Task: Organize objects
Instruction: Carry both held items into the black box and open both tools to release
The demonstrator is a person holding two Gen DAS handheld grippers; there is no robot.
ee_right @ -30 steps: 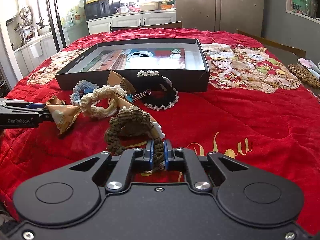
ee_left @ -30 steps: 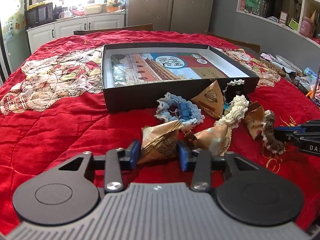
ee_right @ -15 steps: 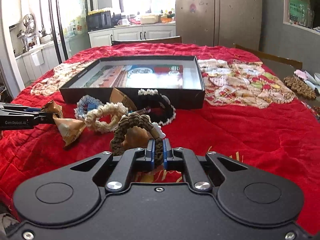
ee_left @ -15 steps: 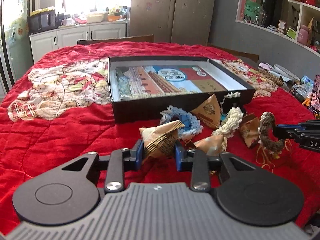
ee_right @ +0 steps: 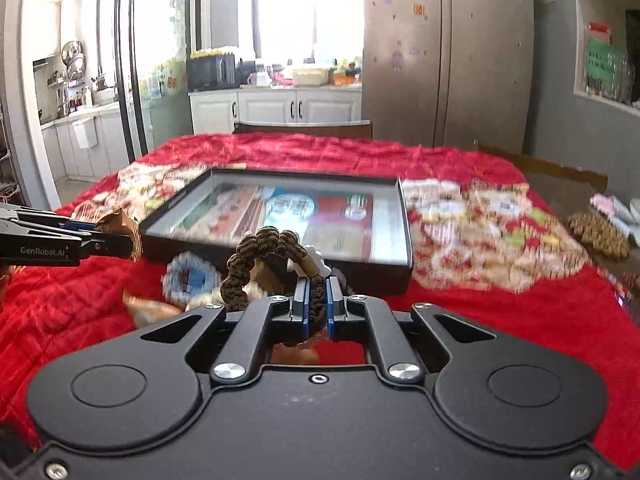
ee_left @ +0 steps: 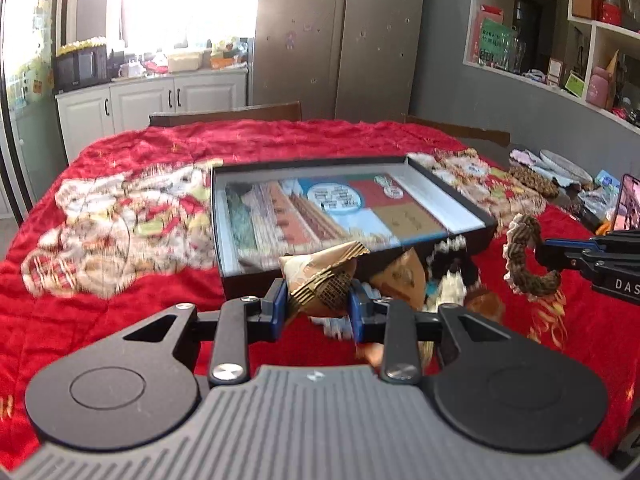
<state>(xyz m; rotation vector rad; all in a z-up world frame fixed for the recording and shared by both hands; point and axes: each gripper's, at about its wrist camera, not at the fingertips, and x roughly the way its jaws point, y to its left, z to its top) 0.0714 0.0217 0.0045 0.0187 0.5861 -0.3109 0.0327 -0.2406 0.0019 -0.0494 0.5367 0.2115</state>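
Note:
My left gripper [ee_left: 318, 306] is shut on a tan pyramid-shaped packet [ee_left: 324, 276] and holds it above the red cloth, just in front of the black open box [ee_left: 472, 216]. It also shows in the right wrist view [ee_right: 122, 226]. My right gripper [ee_right: 317, 302] is shut on a brown crocheted scrunchie [ee_right: 260, 252], lifted near the box's front wall [ee_right: 360, 270]. The scrunchie also shows in the left wrist view [ee_left: 524, 264].
More tan packets [ee_left: 400, 280], a black and white scrunchie [ee_left: 452, 260] and a blue scrunchie [ee_right: 192, 276] lie on the red cloth [ee_left: 120, 320] before the box. A phone [ee_left: 626, 204] and clutter stand at the right table edge.
Both grippers have lifted their objects off the cloth and moved forward towards the box. The packet and brown scrunchie now hang in the air near its front wall.

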